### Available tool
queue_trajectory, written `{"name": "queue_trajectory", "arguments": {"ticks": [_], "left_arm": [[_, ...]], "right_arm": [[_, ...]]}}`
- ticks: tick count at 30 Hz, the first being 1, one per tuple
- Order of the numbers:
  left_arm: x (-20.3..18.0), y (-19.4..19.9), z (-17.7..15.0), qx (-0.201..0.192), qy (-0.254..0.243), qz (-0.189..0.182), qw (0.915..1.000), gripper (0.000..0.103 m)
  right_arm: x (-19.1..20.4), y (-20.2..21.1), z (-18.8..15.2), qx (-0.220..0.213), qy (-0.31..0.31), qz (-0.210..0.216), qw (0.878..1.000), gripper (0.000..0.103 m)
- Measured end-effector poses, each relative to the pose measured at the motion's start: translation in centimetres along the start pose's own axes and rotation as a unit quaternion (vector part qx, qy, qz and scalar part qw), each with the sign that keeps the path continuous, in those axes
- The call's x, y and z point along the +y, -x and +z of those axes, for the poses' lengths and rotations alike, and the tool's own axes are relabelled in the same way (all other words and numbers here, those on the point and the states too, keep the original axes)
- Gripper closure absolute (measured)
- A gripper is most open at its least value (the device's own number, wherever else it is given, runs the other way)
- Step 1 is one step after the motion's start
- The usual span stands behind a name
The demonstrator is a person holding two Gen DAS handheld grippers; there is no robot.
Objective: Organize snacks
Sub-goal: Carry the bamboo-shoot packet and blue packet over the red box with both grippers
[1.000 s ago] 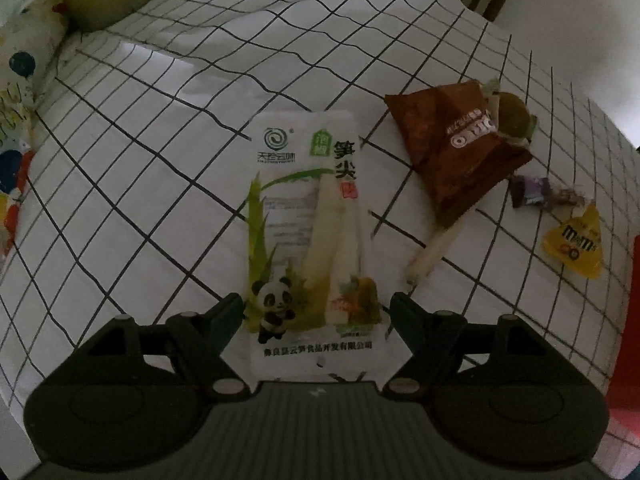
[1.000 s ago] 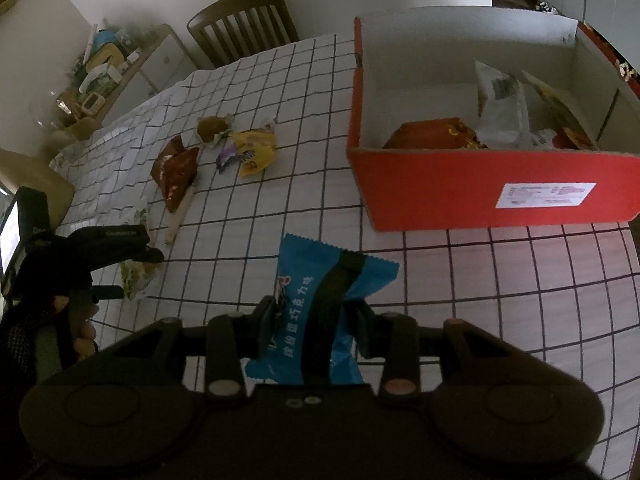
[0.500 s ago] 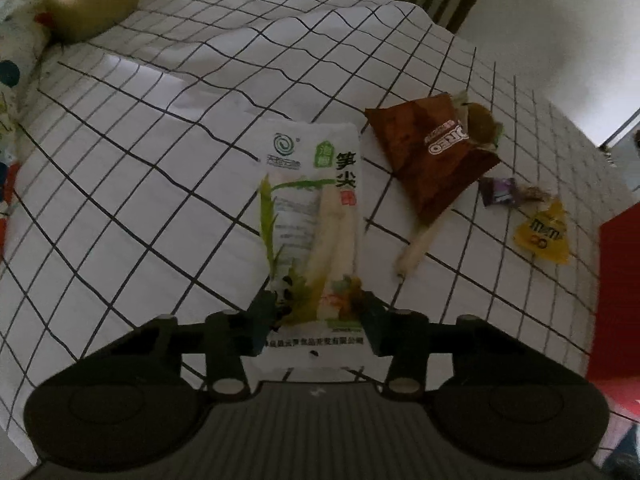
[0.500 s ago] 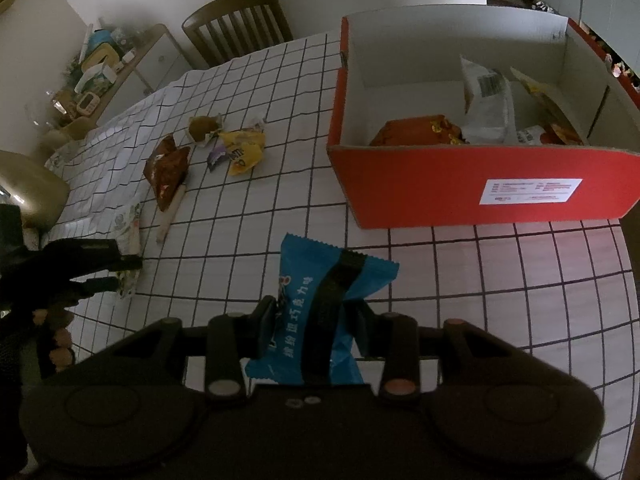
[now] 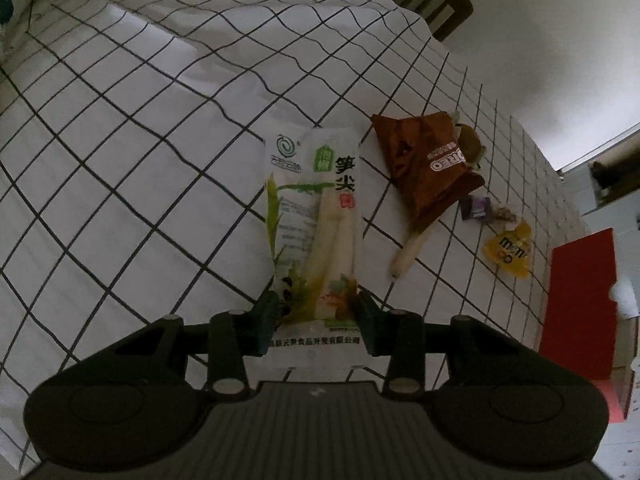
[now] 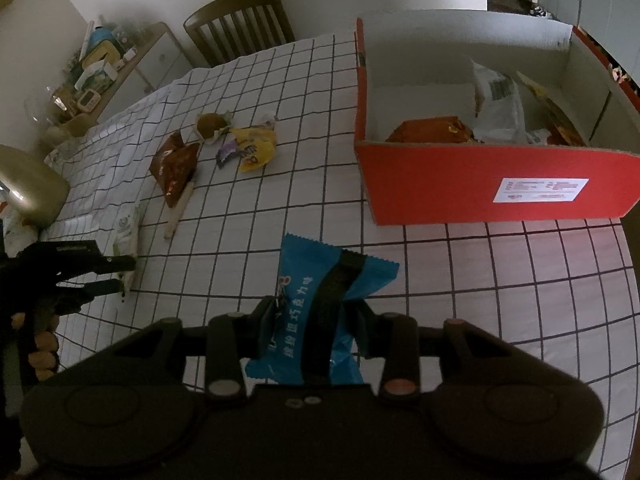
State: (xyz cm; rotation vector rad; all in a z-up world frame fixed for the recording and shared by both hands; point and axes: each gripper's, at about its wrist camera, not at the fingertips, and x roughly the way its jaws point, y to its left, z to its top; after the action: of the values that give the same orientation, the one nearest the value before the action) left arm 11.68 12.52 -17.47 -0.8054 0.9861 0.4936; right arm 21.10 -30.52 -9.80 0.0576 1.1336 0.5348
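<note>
**Li:** Both jaws are clenched on packets. The left gripper (image 5: pixel 316 308) pinches the near end of the bamboo packet (image 5: pixel 314 216), and the right gripper (image 6: pixel 316 320) grasps the blue packet (image 6: pixel 320 312) at its lower half.

**Ana:** Where are they relative to the red box (image 6: pixel 496 188)?

**Li:** In the right view the blue packet is in front of the box, a little to its left. The bamboo packet is well apart from the box, far to its left, near the table edge. Between it and the box lie the brown bag (image 6: pixel 176 164), a pale stick (image 6: pixel 180 212) and the yellow pouch (image 6: pixel 256 148).

**Ana:** Why hold them at the end?

**Li:** I think a flat packet on the cloth gives only its edge to pinch, so the jaws take the nearest end. The box is open on top, so I judge both packets will go there, where other snacks already lie.

**Ana:** What is not clear?

**Li:** The room is dim. Whether the bamboo packet is already off the table (image 5: pixel 120 200) I cannot tell. The box's right side is cut off, and its contents are partly hidden by the front wall. A small purple wrapper (image 5: pixel 474 208) near the pouch is too small to read.
</note>
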Motion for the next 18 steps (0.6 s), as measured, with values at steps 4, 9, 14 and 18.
{"name": "queue_trajectory", "arguments": {"ticks": [4, 9, 14, 18], "left_arm": [[0.5, 0.5, 0.0, 0.003, -0.003, -0.016, 0.9999, 0.062], [0.5, 1.4, -0.4, 0.017, -0.004, -0.046, 0.9988, 0.062], [-0.4, 2.1, -1.4, 0.047, -0.005, -0.080, 0.9957, 0.062], [-1.8, 2.6, -2.5, 0.068, -0.005, -0.107, 0.9919, 0.062]], "right_arm": [[0.5, 0.1, 0.1, -0.002, 0.003, -0.004, 1.000, 0.065], [0.9, 0.6, 0.3, -0.006, 0.004, -0.004, 1.000, 0.065], [0.8, 1.5, 0.4, -0.009, -0.002, 0.001, 1.000, 0.065], [0.2, 2.5, 0.5, -0.014, -0.007, 0.008, 1.000, 0.065]]}}
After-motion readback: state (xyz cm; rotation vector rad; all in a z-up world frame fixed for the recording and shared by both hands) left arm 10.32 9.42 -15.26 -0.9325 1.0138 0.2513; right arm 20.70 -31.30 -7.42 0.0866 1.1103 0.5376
